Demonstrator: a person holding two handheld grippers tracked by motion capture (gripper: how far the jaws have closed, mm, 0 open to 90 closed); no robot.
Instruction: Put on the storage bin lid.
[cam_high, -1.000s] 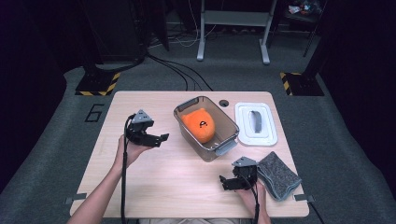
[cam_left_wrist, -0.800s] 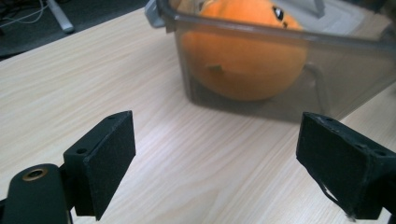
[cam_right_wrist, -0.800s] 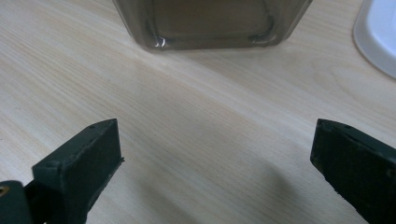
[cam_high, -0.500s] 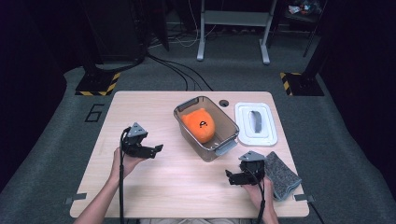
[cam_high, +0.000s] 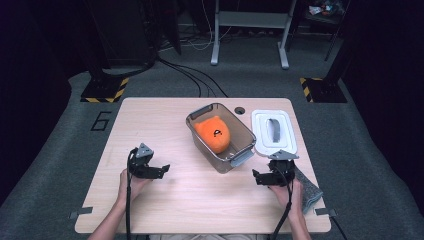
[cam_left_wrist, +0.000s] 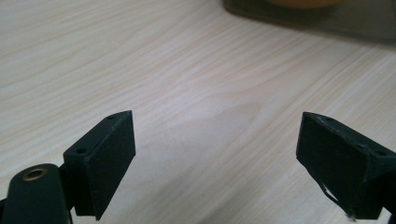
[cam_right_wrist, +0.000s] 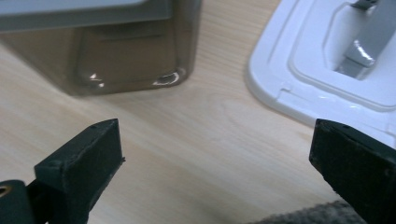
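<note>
Presently both grippers sit low over the worktop (cam_high: 165, 120), nothing between either pair of fingers. Left gripper (cam_high: 162, 170): fingers spread wide, bare wood between them in the left gripper view; the container edge shows far off at the top of that view. Right gripper (cam_high: 256, 176): fingers likewise wide apart, empty, with the grey cloth (cam_high: 307, 187) just beside the hand.

Clear plastic container (cam_high: 220, 137) stands mid-worktop, open, with an orange plush toy (cam_high: 214, 134) inside. Its white lid (cam_high: 274, 131) lies flat just to the right, grey handle up, close to the container though contact cannot be told.

Key relation: the lid lies ahead of the right fingers (cam_right_wrist: 81, 168), close, its near corner between container and cloth. Its long axis runs away from the person. The right hand is clearly nearer to the lid; the left is well apart from it, across the container. Judgement: the right gripper would likely take the lid, the left steadying the container.
</note>
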